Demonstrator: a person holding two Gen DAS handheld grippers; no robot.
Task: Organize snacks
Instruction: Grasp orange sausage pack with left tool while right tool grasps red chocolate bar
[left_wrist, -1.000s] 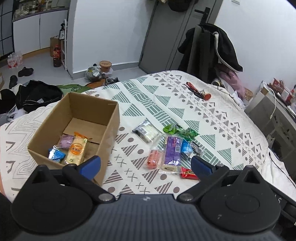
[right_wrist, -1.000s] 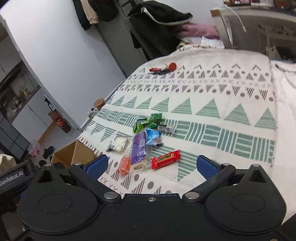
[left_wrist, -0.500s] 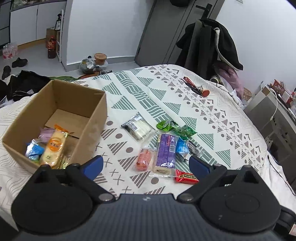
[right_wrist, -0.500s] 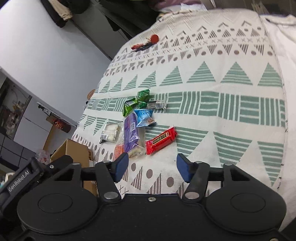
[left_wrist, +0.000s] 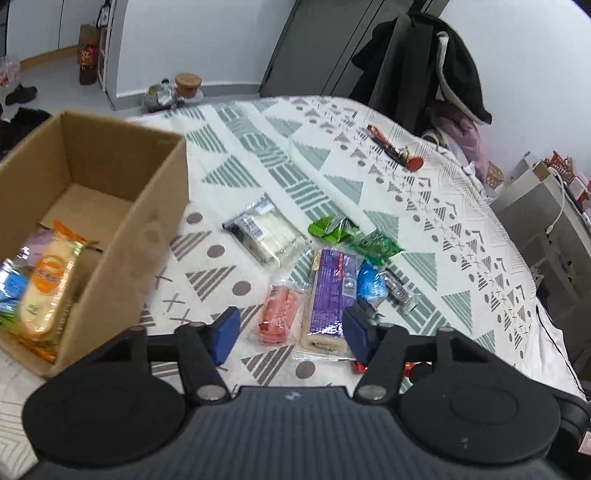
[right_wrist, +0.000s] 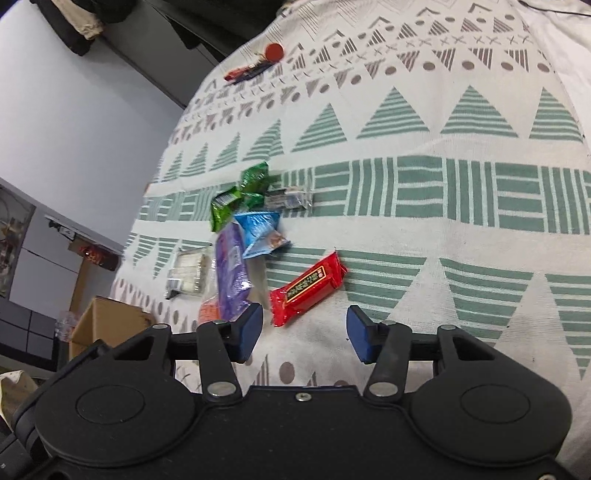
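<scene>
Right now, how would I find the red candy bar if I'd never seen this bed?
Look at the patterned bedspread, then the little heap of snacks in its middle. The red candy bar lies at the heap's near edge, just ahead of the open right tongs. It is the only red wrapper, with a dark label strip, beside the long purple pack.

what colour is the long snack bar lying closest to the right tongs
Red, with a dark label strip: the snack bar shows best in the right wrist view.
</scene>
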